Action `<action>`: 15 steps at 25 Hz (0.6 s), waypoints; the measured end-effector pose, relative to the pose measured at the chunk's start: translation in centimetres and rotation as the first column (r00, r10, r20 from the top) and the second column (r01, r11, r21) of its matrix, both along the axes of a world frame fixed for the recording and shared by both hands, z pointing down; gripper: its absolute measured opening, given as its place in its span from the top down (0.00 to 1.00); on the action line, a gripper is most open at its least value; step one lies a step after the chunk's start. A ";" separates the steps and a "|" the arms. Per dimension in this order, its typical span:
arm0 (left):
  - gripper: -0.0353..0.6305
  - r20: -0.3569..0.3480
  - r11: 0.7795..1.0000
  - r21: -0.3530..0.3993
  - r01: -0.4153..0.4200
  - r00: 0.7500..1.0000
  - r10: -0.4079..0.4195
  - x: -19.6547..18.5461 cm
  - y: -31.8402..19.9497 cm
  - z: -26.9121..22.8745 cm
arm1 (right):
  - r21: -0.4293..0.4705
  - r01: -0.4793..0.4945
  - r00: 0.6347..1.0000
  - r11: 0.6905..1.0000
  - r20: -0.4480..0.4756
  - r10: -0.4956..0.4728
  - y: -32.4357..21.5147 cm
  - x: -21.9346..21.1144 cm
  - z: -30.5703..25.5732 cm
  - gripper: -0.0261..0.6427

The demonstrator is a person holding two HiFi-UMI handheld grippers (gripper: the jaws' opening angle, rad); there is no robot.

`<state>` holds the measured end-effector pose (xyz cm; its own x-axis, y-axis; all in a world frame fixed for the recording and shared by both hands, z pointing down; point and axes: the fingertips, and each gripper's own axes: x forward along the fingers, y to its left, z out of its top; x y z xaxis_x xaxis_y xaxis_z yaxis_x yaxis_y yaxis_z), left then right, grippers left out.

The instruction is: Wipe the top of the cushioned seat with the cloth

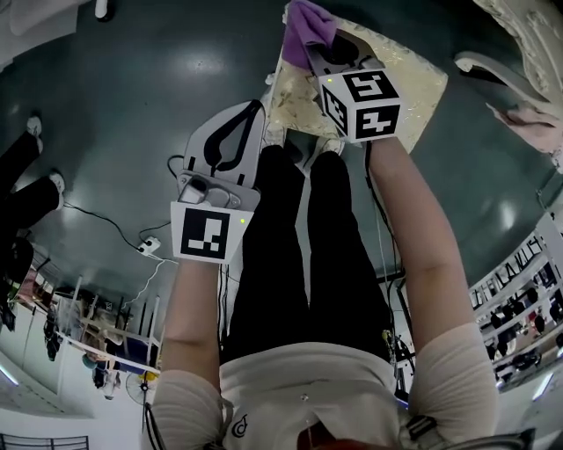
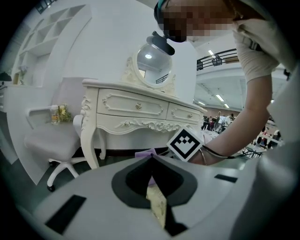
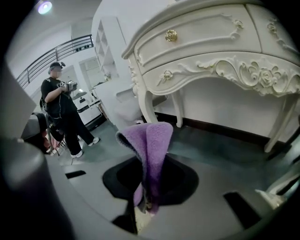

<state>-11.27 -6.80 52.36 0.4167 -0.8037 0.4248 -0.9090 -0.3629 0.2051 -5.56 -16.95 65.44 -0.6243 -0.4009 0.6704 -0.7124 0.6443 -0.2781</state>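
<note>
The cushioned seat (image 1: 406,77) has a cream, gold-patterned top and stands in front of my legs at the top of the head view. My right gripper (image 1: 310,46) hangs over the seat's left corner, shut on a purple cloth (image 1: 307,21). In the right gripper view the cloth (image 3: 151,147) stands up folded between the jaws. My left gripper (image 1: 253,107) is lower left of the seat, off its edge, jaws shut with nothing held. Through the left gripper (image 2: 151,160) a sliver of the seat (image 2: 157,206) shows.
A white carved dressing table (image 2: 140,108) with an oval mirror (image 2: 151,64) stands ahead, a white swivel chair (image 2: 47,140) to its left. A power strip and cables (image 1: 148,244) lie on the dark floor. Another person (image 3: 58,108) stands off to the left.
</note>
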 end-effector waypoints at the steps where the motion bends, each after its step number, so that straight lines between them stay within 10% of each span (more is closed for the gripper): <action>1: 0.93 -0.003 1.000 0.001 -0.001 1.000 0.001 0.1 -0.3 0.3 | -0.002 -0.003 1.000 1.000 -0.009 0.003 -0.3 0.2 0.5 0.84; 15: 0.93 -0.009 1.000 -0.012 -0.020 1.000 0.020 0.6 -2.2 0.6 | -0.115 -0.040 0.997 0.993 -0.072 0.032 -0.9 1.8 2.7 0.84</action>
<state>-10.65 -9.04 52.94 0.4365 -0.7899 0.4307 -0.8997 -0.3784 0.2176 -3.79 -17.82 68.12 -0.5613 -0.3387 0.7551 -0.7546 0.5841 -0.2989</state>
